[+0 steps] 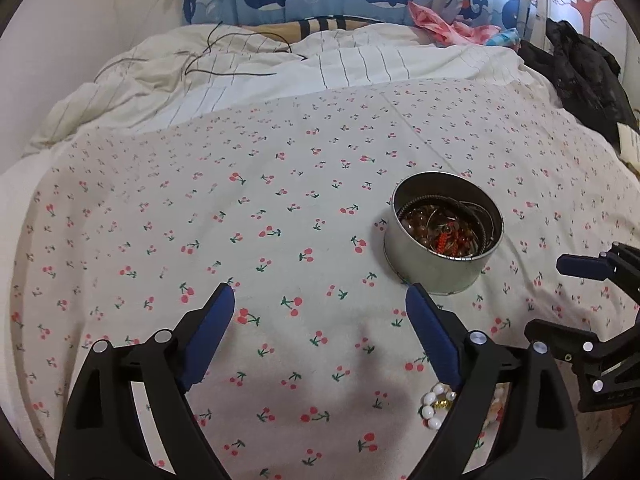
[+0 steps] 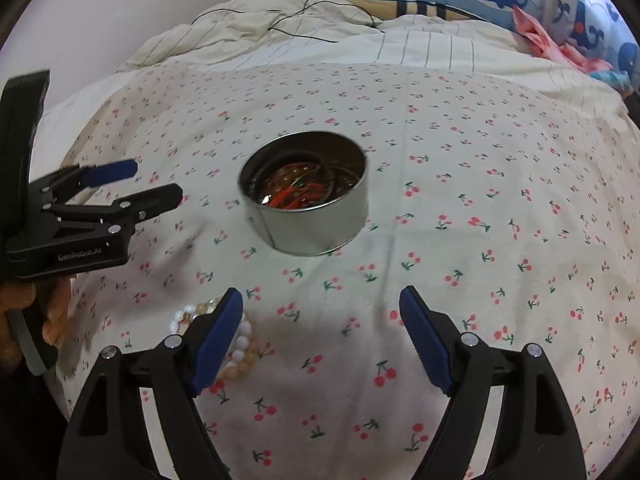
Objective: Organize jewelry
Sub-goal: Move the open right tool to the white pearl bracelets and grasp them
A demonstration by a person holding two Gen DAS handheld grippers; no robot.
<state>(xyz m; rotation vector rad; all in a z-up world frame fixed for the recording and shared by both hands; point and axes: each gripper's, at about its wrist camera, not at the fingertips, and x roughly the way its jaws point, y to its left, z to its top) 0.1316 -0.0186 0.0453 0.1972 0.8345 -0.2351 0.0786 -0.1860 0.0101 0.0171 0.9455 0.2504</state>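
A round metal tin [image 1: 440, 268] [image 2: 320, 232] stands on the cherry-print bedsheet, holding brown beads, bangles and a red piece. A bracelet of white and peach beads [image 1: 434, 408] [image 2: 240, 350] lies on the sheet, partly hidden behind gripper fingers in both views. My left gripper [image 1: 320, 300] is open above bare sheet, left of the tin, nothing between its fingers. My right gripper [image 2: 322, 298] is open too, in front of the tin, its left finger just over the bracelet. Each gripper shows at the other view's edge: the right [image 1: 588, 292], the left [image 2: 148, 184].
A rumpled striped duvet [image 1: 240, 80] with thin black cables lies at the far end of the bed. Dark clothing [image 1: 580, 76] is heaped at the right edge. A whale-print curtain hangs behind. A hand [image 2: 36, 320] holds the left gripper's handle.
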